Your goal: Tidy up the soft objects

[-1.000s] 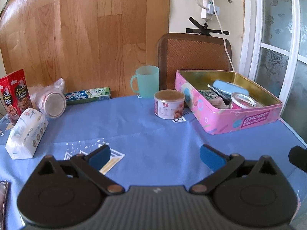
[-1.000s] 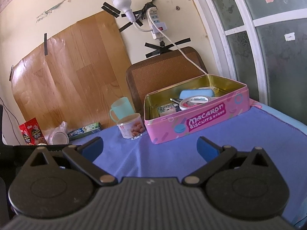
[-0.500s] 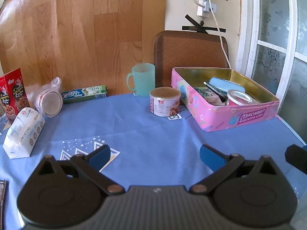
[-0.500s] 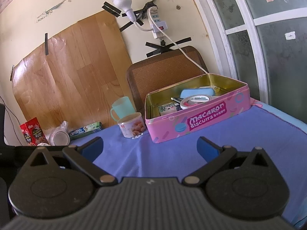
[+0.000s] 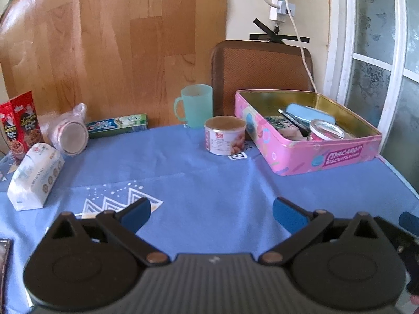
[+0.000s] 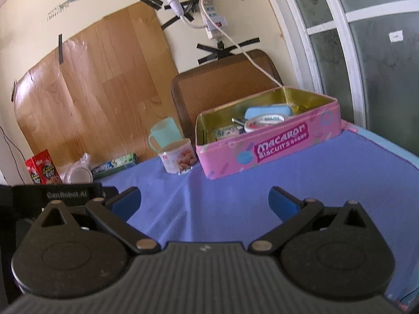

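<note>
A pink macaron biscuit tin point(image 5: 324, 154) stands open at the right of the blue tablecloth, also in the right wrist view point(image 6: 272, 149). It holds a light blue pouch point(image 5: 309, 112), a tape roll point(image 5: 326, 129) and a patterned packet. A white soft tissue pack point(image 5: 35, 176) lies at the left. A plastic-wrapped roll point(image 5: 72, 130) lies behind it. My left gripper point(image 5: 210, 214) is open and empty above the cloth. My right gripper point(image 6: 204, 204) is open and empty, short of the tin.
A can point(image 5: 225, 138), a green mug point(image 5: 195, 104), a toothpaste box point(image 5: 117, 125) and a red snack box point(image 5: 21, 123) stand along the back. A brown chair back point(image 5: 259, 68) rises behind the table. The left gripper's body point(image 6: 52, 196) shows at the right wrist view's left.
Both grippers have drawn back slightly from the table items and stay open. In the right wrist view the left gripper's body has come further into sight.
</note>
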